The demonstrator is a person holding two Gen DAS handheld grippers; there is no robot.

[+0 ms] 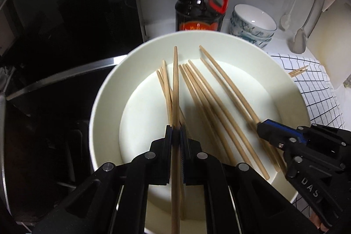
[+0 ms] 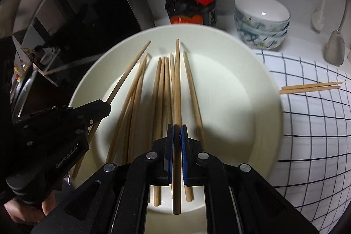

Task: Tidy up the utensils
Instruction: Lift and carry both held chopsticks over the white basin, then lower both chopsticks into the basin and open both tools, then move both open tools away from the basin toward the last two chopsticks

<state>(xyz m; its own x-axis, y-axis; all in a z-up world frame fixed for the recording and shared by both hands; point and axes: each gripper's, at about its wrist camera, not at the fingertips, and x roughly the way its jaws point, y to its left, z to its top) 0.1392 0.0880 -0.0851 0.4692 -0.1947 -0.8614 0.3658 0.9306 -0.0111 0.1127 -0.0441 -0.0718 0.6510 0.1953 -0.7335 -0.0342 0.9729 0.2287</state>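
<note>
Left wrist view: the left gripper (image 1: 176,133) is clamped on one wooden chopstick (image 1: 175,89), held above a wide white bowl (image 1: 105,102) with loose chopsticks (image 1: 206,102) lying fanned across its floor. Right wrist view: the right gripper (image 2: 176,131) is likewise clamped on a single chopstick (image 2: 177,80) above the same bowl. Behind the bowl, toward the counter's back edge, stand a dark sauce bottle with a red handle (image 1: 197,1) and stacked patterned bowls (image 1: 252,23). At the bowl's right, a pair of chopsticks (image 2: 311,87) lies on a checked cloth (image 2: 311,124).
</note>
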